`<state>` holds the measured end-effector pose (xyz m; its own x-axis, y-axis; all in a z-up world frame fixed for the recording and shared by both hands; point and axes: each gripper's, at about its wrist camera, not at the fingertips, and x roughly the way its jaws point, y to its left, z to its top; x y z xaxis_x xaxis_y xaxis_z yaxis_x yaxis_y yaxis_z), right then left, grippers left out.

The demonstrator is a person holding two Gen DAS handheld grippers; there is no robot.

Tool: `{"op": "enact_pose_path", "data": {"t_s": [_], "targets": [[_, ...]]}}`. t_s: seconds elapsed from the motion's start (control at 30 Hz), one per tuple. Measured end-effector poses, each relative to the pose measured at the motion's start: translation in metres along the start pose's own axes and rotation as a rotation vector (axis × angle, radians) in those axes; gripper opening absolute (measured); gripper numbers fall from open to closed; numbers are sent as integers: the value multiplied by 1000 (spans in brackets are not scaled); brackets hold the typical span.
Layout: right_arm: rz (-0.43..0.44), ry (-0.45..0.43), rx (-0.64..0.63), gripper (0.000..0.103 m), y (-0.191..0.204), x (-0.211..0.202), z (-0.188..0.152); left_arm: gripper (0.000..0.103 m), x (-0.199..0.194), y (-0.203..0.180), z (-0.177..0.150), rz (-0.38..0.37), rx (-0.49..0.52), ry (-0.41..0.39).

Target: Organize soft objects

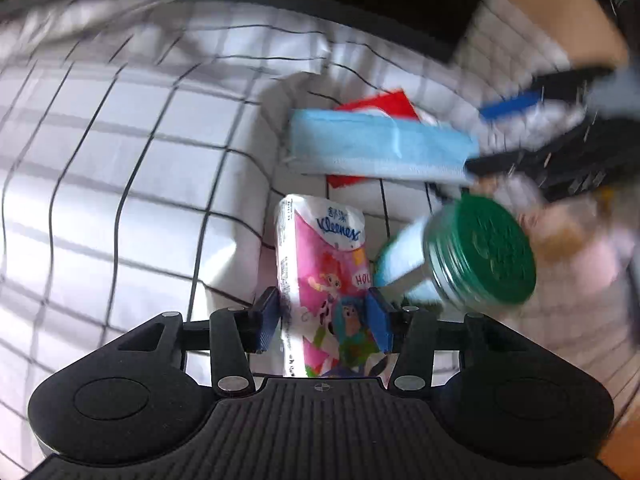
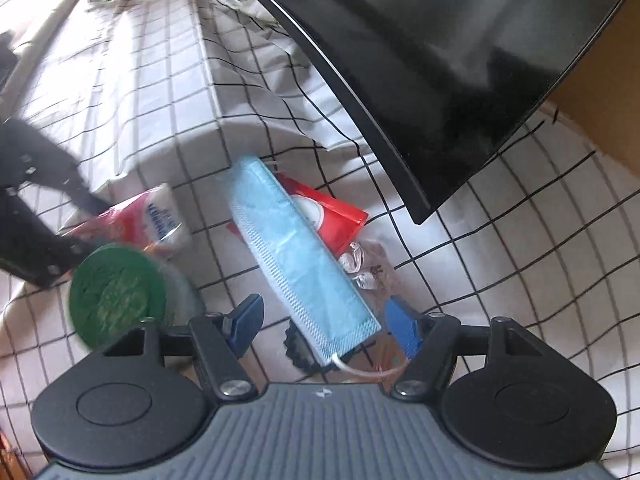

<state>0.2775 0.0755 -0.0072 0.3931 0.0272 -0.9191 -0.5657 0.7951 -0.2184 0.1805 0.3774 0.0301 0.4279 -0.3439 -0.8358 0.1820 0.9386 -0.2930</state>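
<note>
A pink Kleenex tissue pack (image 1: 328,276) stands between the blue pads of my left gripper (image 1: 323,320), which touch both its sides. In the right wrist view the same pack (image 2: 156,220) lies under the blurred black left gripper (image 2: 48,224). A flat light-blue face mask pack (image 2: 296,256) lies tilted over a red packet (image 2: 340,216). Its near end sits between the fingers of my right gripper (image 2: 326,328). Those fingers stand open, with a gap on the left side. The left wrist view shows the mask pack (image 1: 380,148) and the blurred right gripper (image 1: 520,132) at its end.
A jar with a green lid (image 1: 480,248) (image 2: 116,292) lies beside the tissue pack on the checked cloth (image 2: 160,80). A crumpled clear wrapper (image 2: 368,268) lies beside the mask pack. A large black panel (image 2: 460,60) overhangs the back right. A small light-blue object (image 1: 400,256) lies by the jar.
</note>
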Motion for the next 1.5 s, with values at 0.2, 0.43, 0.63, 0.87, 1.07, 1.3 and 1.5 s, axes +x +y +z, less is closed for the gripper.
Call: {"op": "enact_pose_path", "data": {"t_s": [0.2, 0.43, 0.63, 0.87, 1.07, 1.3, 1.5], "targets": [[263, 108, 96, 36, -3, 3, -2, 39, -7, 2, -8, -11, -68, -21], [154, -27, 15, 36, 0, -23, 13, 24, -23, 4, -6, 71, -34, -122], [65, -41, -185, 36, 12, 12, 33, 24, -38, 10, -11, 109, -50, -180], [101, 80, -43, 5, -2, 34, 27, 24, -41, 14, -17, 107, -89, -193], [207, -10, 160, 3, -13, -37, 18, 24, -71, 5, -9, 116, -55, -265], [192, -151, 245, 3, -12, -117, 2, 24, -107, -7, -8, 145, -40, -313], [187, -210, 326, 3, -17, -148, -23, 24, -125, -21, -14, 113, -54, -345]]}}
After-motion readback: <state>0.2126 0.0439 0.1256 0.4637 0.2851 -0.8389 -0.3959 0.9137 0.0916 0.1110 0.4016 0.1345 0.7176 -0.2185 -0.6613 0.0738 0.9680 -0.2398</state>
